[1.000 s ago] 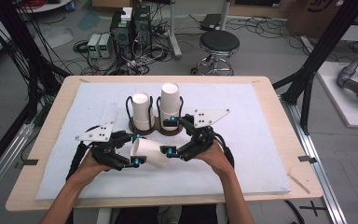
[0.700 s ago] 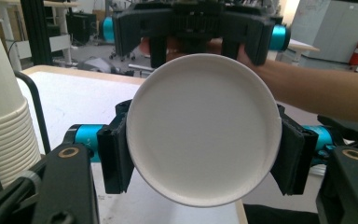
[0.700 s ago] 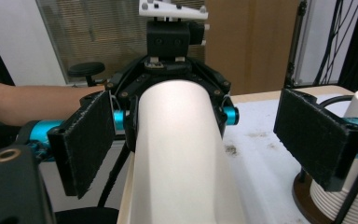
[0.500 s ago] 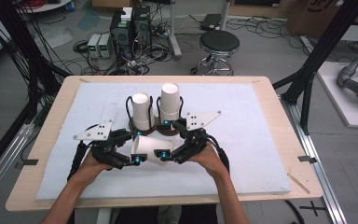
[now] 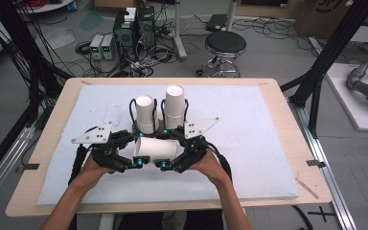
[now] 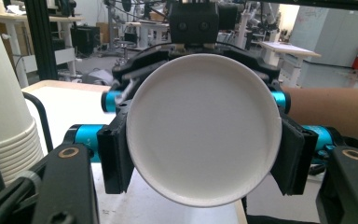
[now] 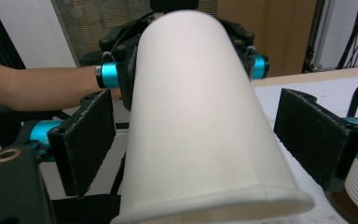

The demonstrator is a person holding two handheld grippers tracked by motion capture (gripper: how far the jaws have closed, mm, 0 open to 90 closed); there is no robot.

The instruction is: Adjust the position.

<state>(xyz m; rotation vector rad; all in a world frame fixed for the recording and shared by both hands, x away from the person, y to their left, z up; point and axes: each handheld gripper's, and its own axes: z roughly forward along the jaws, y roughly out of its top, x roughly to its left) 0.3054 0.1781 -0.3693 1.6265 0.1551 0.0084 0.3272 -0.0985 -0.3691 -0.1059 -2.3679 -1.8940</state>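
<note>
A white paper cup (image 5: 154, 147) lies on its side above the white mat, between both grippers. My left gripper (image 5: 136, 149) is shut on it. In the left gripper view the cup's round base (image 6: 204, 126) faces the camera, with both black pads (image 6: 114, 158) against its sides. My right gripper (image 5: 170, 151) is open around the cup's other end. In the right gripper view the cup (image 7: 196, 102) widens toward the camera, and there is a gap between it and each pad (image 7: 317, 140).
Two stacks of white cups (image 5: 144, 112) (image 5: 174, 108) stand upright in a wire-handled holder just behind the grippers. One stack (image 6: 0, 116) is close on the left in the left gripper view. The white mat (image 5: 249, 143) spreads out to either side.
My right gripper has moved left and slightly down toward the cup, and its jaws now flank it. The left gripper and the cup have stayed in place.
</note>
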